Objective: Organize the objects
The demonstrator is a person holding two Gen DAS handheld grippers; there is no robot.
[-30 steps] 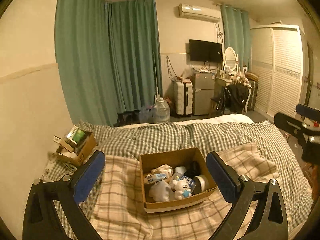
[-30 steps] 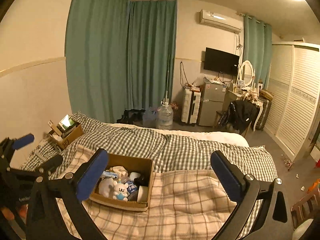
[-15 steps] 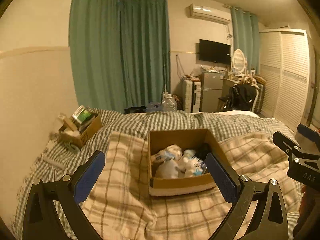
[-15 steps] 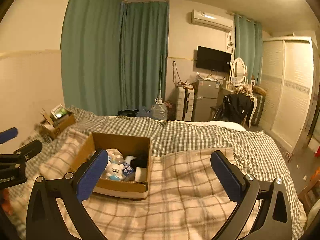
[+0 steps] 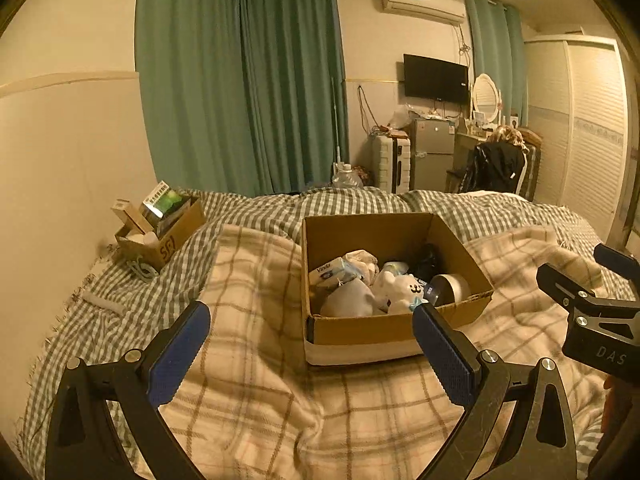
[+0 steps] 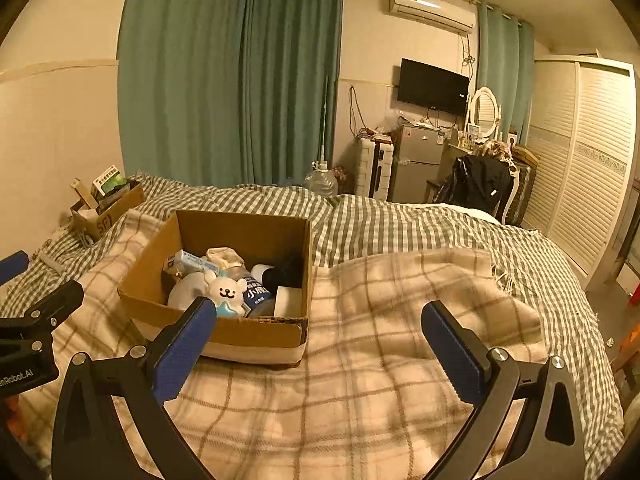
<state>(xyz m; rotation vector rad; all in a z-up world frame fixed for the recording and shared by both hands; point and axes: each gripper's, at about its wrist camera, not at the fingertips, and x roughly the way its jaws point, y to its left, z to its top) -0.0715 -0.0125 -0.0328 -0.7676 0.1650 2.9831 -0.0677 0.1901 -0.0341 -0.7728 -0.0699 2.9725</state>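
On the bed's plaid blanket (image 5: 248, 396): open cardboard box (image 5: 360, 330) holding white bear plush (image 6: 226, 290), tissue pack (image 5: 331, 273), blue-label bottle (image 6: 258, 295), white jar (image 5: 451, 288). Smaller box (image 5: 162, 236) near wall, packets upright inside. Left hand-held gripper (image 5: 310, 332) and right hand-held gripper (image 6: 318, 334): jaws spread, empty.

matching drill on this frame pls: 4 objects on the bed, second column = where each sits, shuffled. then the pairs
Things:
1. white bear plush
2. white roll
3. small cardboard box
4. left hand-held gripper

Places:
A. by the wall, on the green checked cover
B. open, in front of the big cardboard box, holding nothing
C. near corner of the big box, on its right side
D. middle of the big box, among the clutter

Pairs: 1-D, 2-C, 3-A, 4-B
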